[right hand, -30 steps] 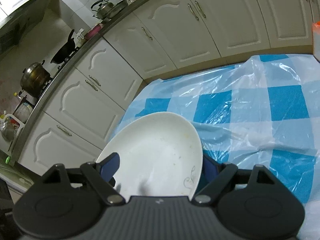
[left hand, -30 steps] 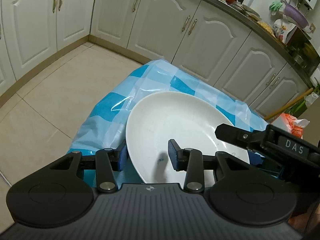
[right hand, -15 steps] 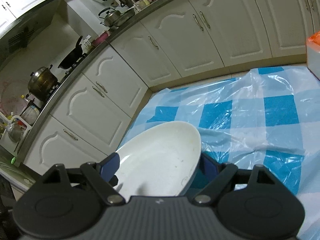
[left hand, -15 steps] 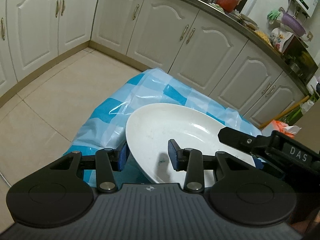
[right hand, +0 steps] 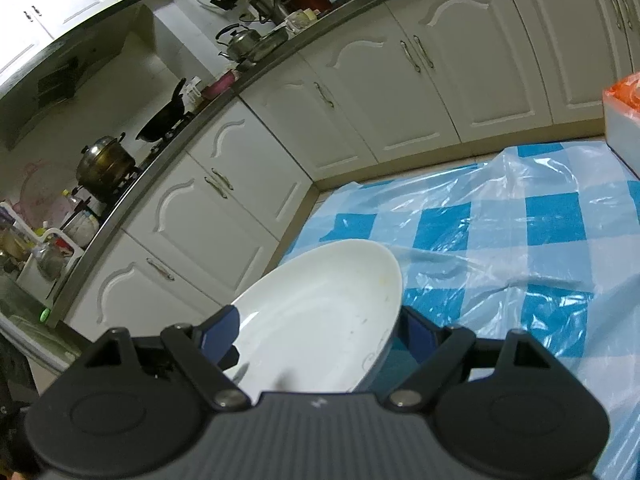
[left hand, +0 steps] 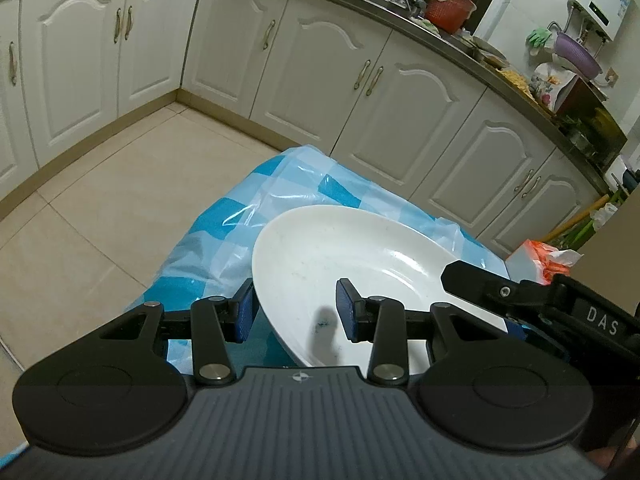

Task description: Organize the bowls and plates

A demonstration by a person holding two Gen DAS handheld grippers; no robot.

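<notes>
Plate (left hand: 344,252): white, glossy, faint specks; I see it tilted above the checked cloth (right hand: 520,232)
Left gripper (left hand: 294,312): pinching plate rim
Right gripper (right hand: 320,332): straddling opposite rim, grip I cannot confirm

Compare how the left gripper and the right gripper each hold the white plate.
The left gripper has its jaws set narrower than the right gripper. The left gripper straddles the rim of the white plate, one pad over the inside and one outside. In the right gripper, the plate fills the whole gap between the pads. Shared: both have blue pads and grip the same plate over the blue-checked tablecloth.
</notes>
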